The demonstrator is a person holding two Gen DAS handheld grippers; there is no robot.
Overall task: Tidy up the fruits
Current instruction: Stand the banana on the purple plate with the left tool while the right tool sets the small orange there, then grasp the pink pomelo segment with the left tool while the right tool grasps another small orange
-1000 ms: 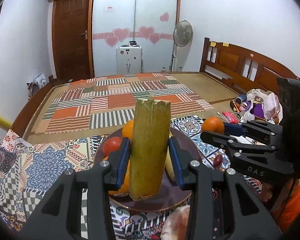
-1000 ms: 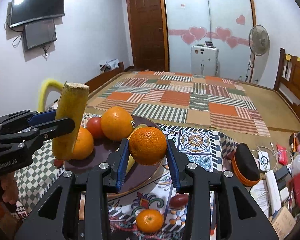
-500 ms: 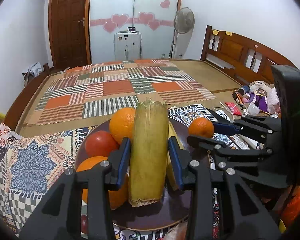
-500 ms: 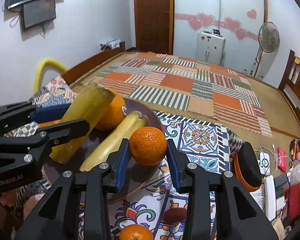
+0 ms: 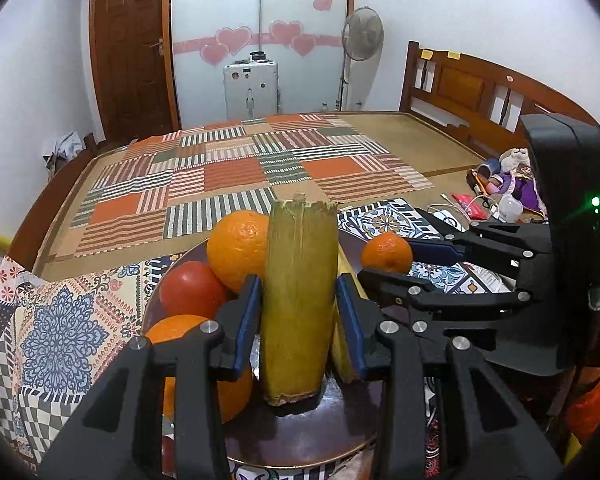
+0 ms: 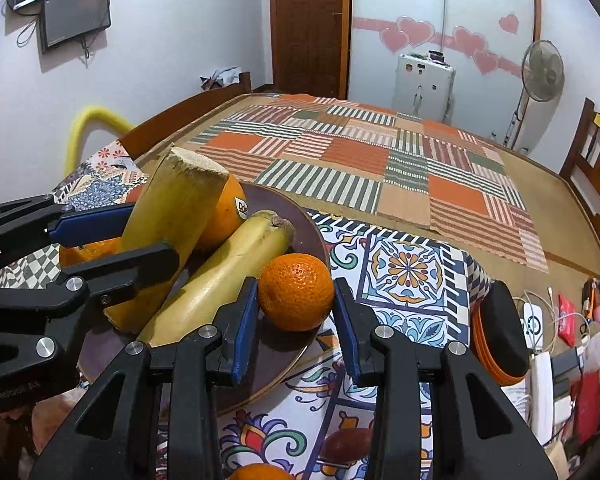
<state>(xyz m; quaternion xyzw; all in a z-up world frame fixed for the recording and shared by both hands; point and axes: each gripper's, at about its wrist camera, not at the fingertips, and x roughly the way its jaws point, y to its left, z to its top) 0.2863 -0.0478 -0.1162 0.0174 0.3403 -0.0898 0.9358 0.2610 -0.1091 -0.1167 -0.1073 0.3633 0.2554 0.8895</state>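
Observation:
My left gripper (image 5: 298, 320) is shut on a yellow-green sugarcane piece (image 5: 298, 300), its lower end resting on the dark plate (image 5: 300, 444). The plate holds two oranges (image 5: 240, 248), a red tomato (image 5: 192, 290) and a banana (image 6: 220, 280). My right gripper (image 6: 296, 320) is shut on a small mandarin (image 6: 296, 291) just above the plate's right rim (image 6: 312, 232). The right gripper also shows in the left wrist view (image 5: 384, 264), and the left gripper in the right wrist view (image 6: 140, 236), holding the sugarcane (image 6: 168, 232) tilted.
A patterned cloth (image 6: 408, 268) covers the table. Another mandarin (image 6: 256, 472) and a dark red fruit (image 6: 344, 444) lie on it near me. A black and orange case (image 6: 500, 332), cables and clutter (image 6: 560, 360) lie to the right. A bed with a striped quilt (image 5: 240, 172) stands behind.
Both grippers have come lower and closer over the plate. The sugarcane's lower end now rests on the plate, and the mandarin is down near the plate's right rim.

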